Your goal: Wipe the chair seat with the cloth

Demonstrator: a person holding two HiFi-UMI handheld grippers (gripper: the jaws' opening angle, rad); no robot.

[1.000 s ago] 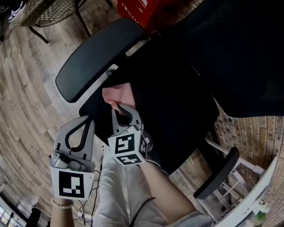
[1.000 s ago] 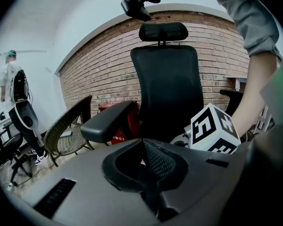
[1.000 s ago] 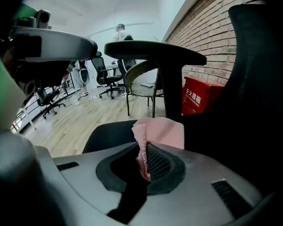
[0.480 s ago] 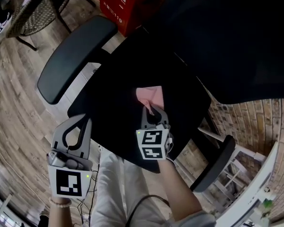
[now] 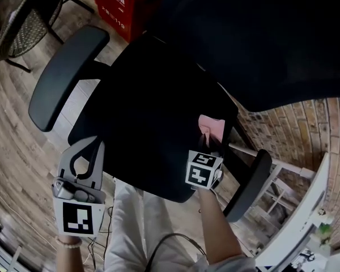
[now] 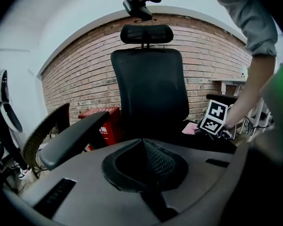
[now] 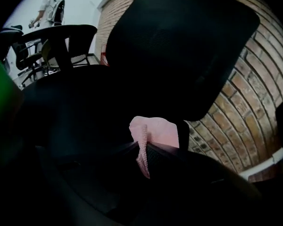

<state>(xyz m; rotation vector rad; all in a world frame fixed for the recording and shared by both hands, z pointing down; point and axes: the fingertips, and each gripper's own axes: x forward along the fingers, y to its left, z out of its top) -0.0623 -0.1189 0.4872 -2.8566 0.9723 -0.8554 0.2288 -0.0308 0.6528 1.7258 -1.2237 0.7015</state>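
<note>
The black chair seat [image 5: 147,123] fills the middle of the head view. A pink cloth [image 5: 211,128] lies on its right part, close to the backrest. My right gripper [image 5: 206,138] is shut on the cloth's near edge and presses it to the seat. The right gripper view shows the cloth [image 7: 153,130] pinched between the dark jaws of the right gripper [image 7: 141,147]. My left gripper [image 5: 89,146] is shut and holds nothing. It hovers off the seat's front left corner. In the left gripper view the left gripper [image 6: 142,142] points at the backrest [image 6: 151,88].
The left armrest [image 5: 62,75] and right armrest [image 5: 248,186] flank the seat. A red box [image 5: 122,1] and a wicker chair [image 5: 28,30] stand on the wooden floor behind. A white frame [image 5: 283,191] stands by the brick wall at right. A person [image 7: 49,6] stands far back.
My right gripper has dragged the pink cloth across the seat from its left front part to its right side. The left gripper has stayed in place.
</note>
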